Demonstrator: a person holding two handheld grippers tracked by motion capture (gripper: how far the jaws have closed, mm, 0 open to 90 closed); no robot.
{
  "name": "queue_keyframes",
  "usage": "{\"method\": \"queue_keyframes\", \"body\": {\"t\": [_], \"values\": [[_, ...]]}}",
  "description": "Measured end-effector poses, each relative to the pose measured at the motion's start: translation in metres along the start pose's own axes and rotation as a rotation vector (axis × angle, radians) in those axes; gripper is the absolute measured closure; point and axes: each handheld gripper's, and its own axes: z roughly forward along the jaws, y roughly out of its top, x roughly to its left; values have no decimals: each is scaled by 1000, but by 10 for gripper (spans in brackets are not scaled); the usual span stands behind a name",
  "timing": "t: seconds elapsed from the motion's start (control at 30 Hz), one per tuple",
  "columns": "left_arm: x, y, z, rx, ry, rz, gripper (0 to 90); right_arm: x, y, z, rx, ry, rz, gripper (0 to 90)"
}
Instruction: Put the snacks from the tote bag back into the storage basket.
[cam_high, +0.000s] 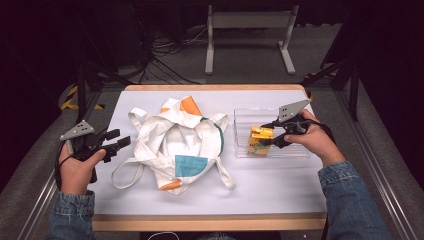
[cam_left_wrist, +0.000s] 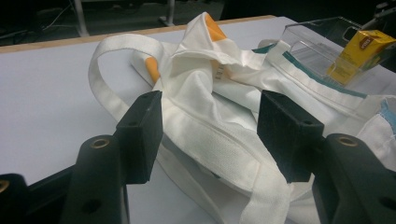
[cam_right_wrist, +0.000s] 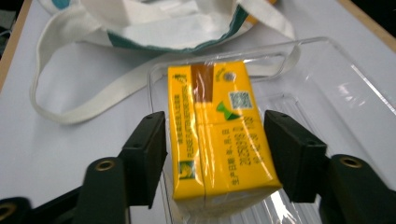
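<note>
Now: yellow pack (cam_right_wrist: 219, 135) sits in clear tray (cam_high: 295, 150), bench R side, long axis 12–6 in right gripper view. My R gripper (cam_right_wrist: 215, 154) fingers apart, straddling pack at 9 & 3, small gaps, not clamped. L gripper (cam_left_wrist: 210, 135) fingers apart, facing tote bag (cam_high: 180, 145).

Bare table (cam_high: 280, 185) near the front edge; crumpled tote bag (cam_high: 177, 142) mid-table, clear tray (cam_high: 295, 116) right.
</note>
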Motion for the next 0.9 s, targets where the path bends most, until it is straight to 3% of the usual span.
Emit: {"method": "queue_keyframes", "body": {"t": [0.2, 0.33, 0.63, 0.9], "values": [[-1, 0, 0, 4, -1, -1, 416, 4, 8, -4, -55, -60, 69, 263], [-2, -1, -2, 3, -1, 2, 412, 10, 16, -13, -125, -89, 81, 249], [-5, -1, -5, 12, -1, 14, 390, 31, 27, -32, -176, -140, 80, 229], [-9, -6, -11, 12, -14, 14, 370, 50, 26, -54, -218, -240, 146, 204]]}}
